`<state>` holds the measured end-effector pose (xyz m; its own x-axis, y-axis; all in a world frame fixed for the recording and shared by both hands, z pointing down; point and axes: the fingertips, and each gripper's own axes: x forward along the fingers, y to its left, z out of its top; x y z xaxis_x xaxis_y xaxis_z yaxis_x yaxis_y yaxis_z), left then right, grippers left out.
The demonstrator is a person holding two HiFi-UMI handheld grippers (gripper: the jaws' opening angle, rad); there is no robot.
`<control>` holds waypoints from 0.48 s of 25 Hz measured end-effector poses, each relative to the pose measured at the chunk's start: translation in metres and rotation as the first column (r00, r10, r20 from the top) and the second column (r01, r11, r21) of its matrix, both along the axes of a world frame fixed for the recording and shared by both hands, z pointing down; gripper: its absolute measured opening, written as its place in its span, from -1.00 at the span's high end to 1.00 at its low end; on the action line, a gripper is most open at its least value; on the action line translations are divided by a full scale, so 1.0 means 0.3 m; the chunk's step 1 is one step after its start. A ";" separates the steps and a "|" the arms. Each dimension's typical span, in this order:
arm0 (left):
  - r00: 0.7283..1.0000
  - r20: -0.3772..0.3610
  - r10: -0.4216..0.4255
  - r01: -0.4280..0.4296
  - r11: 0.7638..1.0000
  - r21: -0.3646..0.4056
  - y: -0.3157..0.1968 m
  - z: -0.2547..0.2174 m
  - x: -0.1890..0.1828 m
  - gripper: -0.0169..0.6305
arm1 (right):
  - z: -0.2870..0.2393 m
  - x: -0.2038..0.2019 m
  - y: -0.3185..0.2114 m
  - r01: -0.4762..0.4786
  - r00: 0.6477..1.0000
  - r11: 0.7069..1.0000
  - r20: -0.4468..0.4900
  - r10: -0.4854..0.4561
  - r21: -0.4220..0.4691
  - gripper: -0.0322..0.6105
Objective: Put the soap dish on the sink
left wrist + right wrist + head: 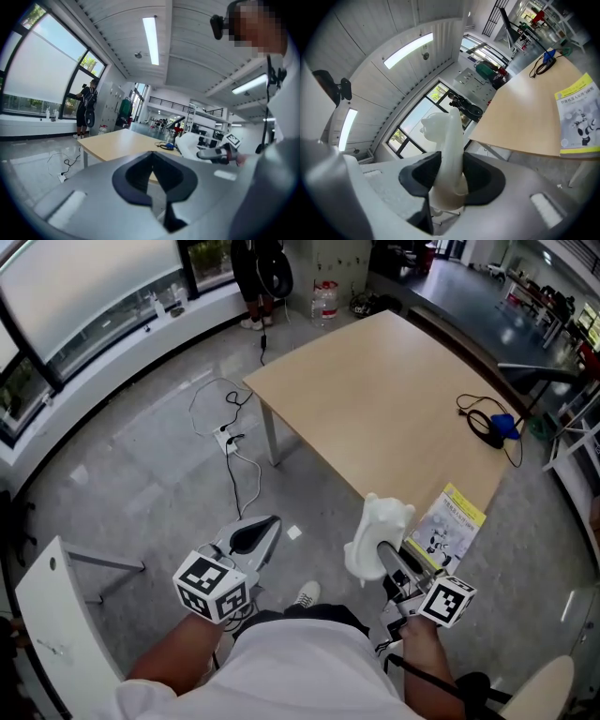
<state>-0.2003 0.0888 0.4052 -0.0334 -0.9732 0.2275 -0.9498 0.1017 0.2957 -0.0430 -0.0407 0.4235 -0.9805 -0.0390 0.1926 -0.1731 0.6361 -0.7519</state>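
Note:
The white soap dish is held on edge over the floor, just off the near corner of the wooden table. My right gripper is shut on the dish. In the right gripper view the dish stands upright between the dark pads, with my right gripper clamped on its lower rim. My left gripper is to the left over the floor, shut on nothing. Its pads meet in the left gripper view, where the dish shows to the right. No sink is in any view.
A yellow-edged booklet lies at the table's near corner and a black cable with a blue part near its right edge. A power strip and cords trail on the floor. A white chair stands at lower left. A person stands by the far windows.

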 end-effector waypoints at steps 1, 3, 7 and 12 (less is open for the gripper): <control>1.000 0.008 -0.003 0.003 1.000 0.006 -0.011 -0.013 -0.028 0.93 | -0.007 -0.026 -0.011 0.008 1.000 1.000 -0.001 -0.008 0.012 0.44; 1.000 0.019 -0.018 0.018 1.000 0.024 -0.032 -0.034 -0.083 0.93 | -0.017 -0.080 -0.036 0.025 1.000 0.999 -0.001 -0.025 0.038 0.44; 0.999 0.007 -0.032 0.032 0.999 0.021 -0.066 -0.036 -0.133 0.93 | -0.034 -0.152 -0.075 0.032 0.999 0.999 0.022 -0.033 0.031 0.44; 1.000 -0.003 -0.022 0.022 1.000 -0.006 -0.087 0.001 -0.145 0.93 | -0.038 -0.170 -0.088 0.029 0.999 0.999 0.045 -0.030 0.023 0.44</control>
